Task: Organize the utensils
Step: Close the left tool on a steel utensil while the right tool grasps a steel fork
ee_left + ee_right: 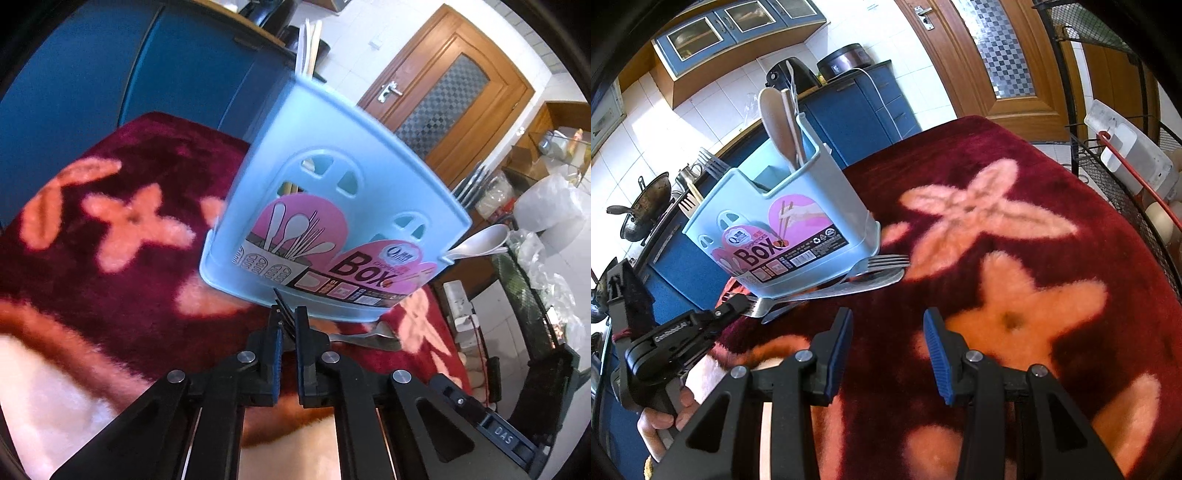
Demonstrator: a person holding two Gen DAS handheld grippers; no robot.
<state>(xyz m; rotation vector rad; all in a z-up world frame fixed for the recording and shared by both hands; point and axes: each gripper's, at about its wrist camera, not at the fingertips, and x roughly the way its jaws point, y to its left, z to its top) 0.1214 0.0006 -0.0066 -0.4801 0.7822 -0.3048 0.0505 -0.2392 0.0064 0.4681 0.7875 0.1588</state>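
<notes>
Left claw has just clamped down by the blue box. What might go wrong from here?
1. The left claw is shut on the handle end of metal cutlery lying against the utensil box; lifting may drag or tip the box.
2. Fork and knife overlap, so one may slip off.
3. The plush blanket could snag the tines.

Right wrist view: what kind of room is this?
Most likely a home kitchen: a wok on the counter at the left, blue wall cabinets over white tiles, and a rice cooker on a blue cupboard.
</notes>
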